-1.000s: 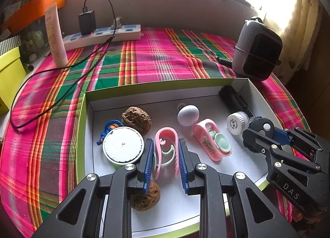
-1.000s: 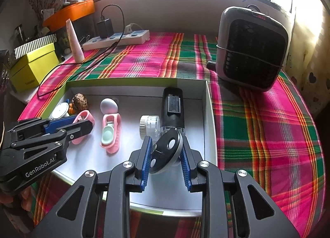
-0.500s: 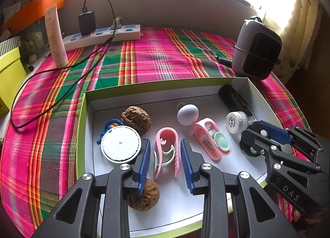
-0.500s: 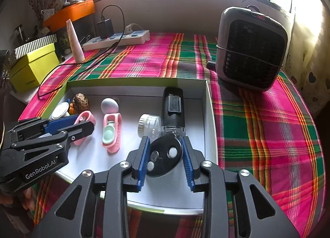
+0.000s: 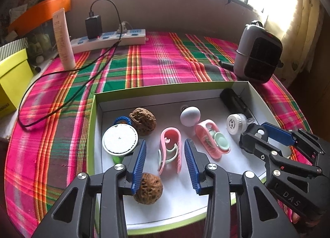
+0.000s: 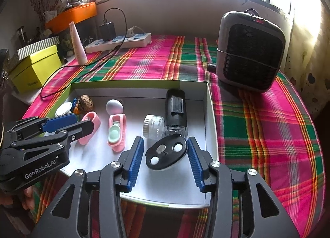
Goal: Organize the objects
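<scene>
Angled down over a white tray, the left hand-held gripper has just spread apart around a loose pink clip, and the right hand-held gripper likewise straddles a released black disc.

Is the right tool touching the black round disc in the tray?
Apart. The right wrist view shows the right tool just opened, white tray floor visible between each blue pad and the black disc.
</scene>
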`<state>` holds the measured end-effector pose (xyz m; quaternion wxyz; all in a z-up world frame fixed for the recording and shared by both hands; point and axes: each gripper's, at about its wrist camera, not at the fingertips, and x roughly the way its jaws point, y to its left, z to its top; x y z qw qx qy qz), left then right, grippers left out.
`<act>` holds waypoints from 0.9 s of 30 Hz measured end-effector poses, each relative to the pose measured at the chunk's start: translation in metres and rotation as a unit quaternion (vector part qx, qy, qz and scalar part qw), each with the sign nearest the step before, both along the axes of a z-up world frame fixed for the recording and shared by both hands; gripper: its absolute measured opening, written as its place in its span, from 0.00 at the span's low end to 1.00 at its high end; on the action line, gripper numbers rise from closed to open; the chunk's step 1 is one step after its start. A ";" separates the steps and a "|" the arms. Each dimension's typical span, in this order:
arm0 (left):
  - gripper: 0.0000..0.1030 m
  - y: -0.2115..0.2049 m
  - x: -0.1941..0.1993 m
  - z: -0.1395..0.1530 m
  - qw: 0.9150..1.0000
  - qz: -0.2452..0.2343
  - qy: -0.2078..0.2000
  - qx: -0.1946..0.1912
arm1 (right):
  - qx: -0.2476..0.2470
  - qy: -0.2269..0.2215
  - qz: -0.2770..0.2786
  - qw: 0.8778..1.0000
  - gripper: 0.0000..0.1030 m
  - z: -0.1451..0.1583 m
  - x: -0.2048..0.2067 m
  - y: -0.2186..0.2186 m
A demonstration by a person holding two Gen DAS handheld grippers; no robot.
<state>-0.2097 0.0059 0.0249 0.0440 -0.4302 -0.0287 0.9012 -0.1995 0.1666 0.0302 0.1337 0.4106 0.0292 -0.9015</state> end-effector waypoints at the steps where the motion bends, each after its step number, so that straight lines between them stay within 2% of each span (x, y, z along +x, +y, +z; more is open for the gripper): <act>1: 0.36 0.000 0.001 0.001 1.000 0.000 0.001 0.000 | -0.001 0.001 0.000 1.000 0.43 0.001 0.001 0.000; 7: 0.37 0.003 0.016 0.009 1.000 0.000 0.018 -0.013 | -0.005 0.014 0.000 1.000 0.43 0.010 0.013 -0.002; 18: 0.37 0.004 0.049 0.029 0.999 0.009 0.045 -0.013 | -0.009 0.031 -0.004 0.999 0.44 0.022 0.037 -0.001; 27: 0.37 0.003 0.079 0.032 0.998 0.018 0.054 -0.016 | -0.011 0.038 -0.002 0.999 0.44 0.024 0.060 -0.001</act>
